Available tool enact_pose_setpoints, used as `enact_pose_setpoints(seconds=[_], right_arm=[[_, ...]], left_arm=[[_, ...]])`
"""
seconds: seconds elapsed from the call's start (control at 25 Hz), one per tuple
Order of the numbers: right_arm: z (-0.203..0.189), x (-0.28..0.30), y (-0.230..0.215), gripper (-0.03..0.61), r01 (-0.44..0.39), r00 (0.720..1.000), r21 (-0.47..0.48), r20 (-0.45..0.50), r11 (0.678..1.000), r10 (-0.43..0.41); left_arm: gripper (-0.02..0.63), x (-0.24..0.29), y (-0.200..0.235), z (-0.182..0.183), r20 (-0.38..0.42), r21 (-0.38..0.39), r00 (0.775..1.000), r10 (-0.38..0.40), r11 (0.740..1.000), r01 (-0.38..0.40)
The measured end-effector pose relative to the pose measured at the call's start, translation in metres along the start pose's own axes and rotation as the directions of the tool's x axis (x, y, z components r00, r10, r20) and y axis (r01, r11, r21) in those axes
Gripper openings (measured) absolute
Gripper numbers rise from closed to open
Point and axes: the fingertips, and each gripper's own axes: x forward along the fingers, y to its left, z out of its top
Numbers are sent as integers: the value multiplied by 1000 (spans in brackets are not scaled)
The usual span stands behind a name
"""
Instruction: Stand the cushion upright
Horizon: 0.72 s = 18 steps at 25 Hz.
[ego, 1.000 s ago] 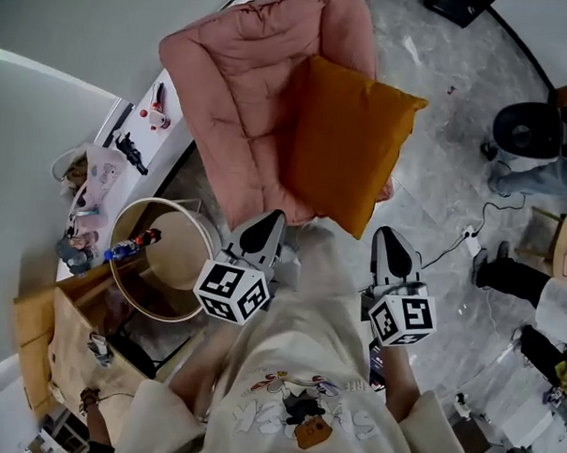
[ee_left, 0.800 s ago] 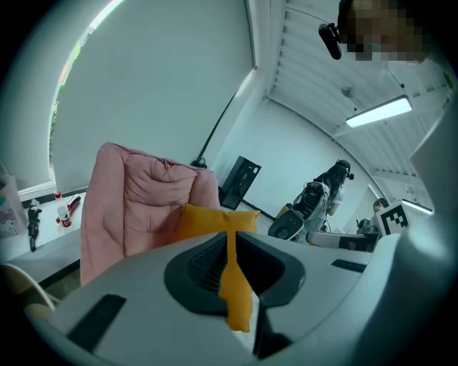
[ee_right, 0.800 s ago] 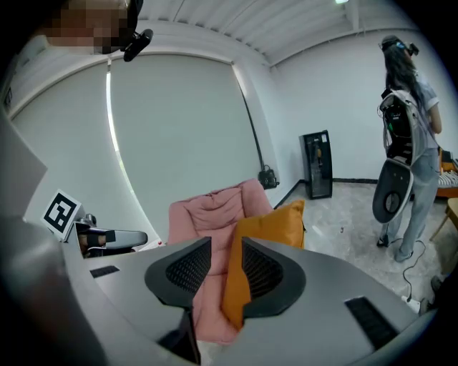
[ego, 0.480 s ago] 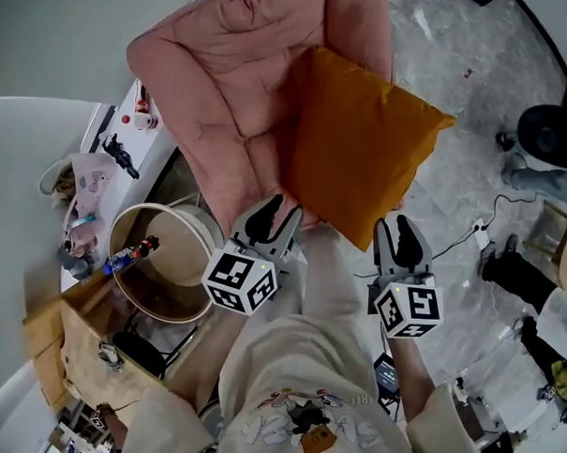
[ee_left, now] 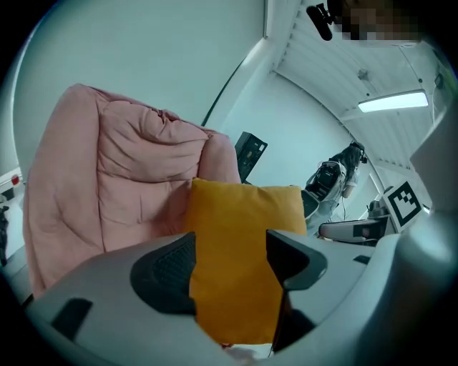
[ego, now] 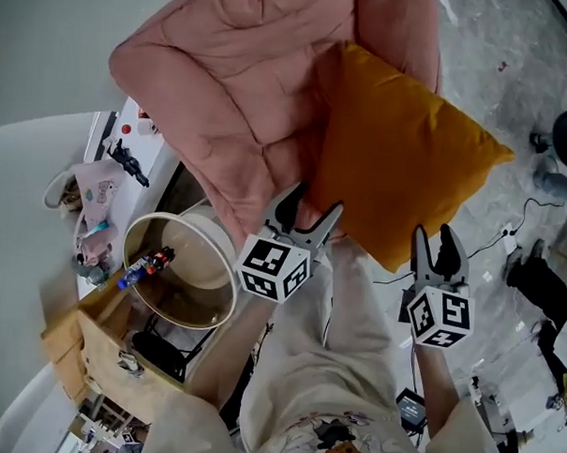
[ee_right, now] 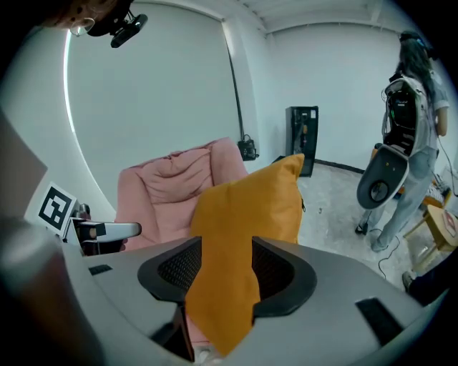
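Head view is looking steeply down over the wearer's pale printed top (ego: 321, 438), and just ahead of it both tools are pointing forward. The left hand-held gripper (ego: 313, 205) is carrying its marker cube (ego: 274, 269) at the near end. Its two jaws are standing apart, having just been opening, with their tips near the front edge of the pink armchair (ego: 234, 78), close by the lower left corner of the orange cushion (ego: 408, 175). Left gripper view is showing the dark ribbed pads (ee_left: 168, 268) wide of each other, the cushion (ee_left: 240, 221) filling the gap between them while neither pad is pressing on the fabric. The right hand-held gripper (ego: 435, 239), with its own marker cube (ego: 441, 318), is hovering over the grey marbled floor (ego: 497, 52) just short of the cushion's lower edge and apart from it. Its jaws are likewise parted after just opening. Right gripper view is showing its pads (ee_right: 179, 268) spread, with the cushion (ee_right: 247, 214) lined up between them and nothing clamped. The cushion is sitting in the armchair's seat and leaning back against the padding, one corner jutting past the chair's side over the floor. To the left of the armchair a round tan tub (ego: 193, 264) is standing on the floor. Farther off, in right gripper view, another person (ee_right: 404, 121) is standing near the far wall.
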Motion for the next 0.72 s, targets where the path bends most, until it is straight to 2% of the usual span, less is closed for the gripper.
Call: enact_pose_setpoints(seconds=[0.24, 0.44, 0.72], right_arm=[[-25, 21, -12, 245, 92, 995, 33, -38, 995, -91], [-43, 42, -22, 259, 110, 992, 48, -72, 993, -106], [-48, 50, -37, 266, 151, 987, 27, -67, 988, -149]], left_arm=[[322, 36, 33, -18, -23, -6, 1000, -13, 1000, 13], [345, 68, 59, -40, -70, 7, 997, -19, 1000, 20], [396, 117, 79, -62, -82, -43, 995, -61, 997, 58]])
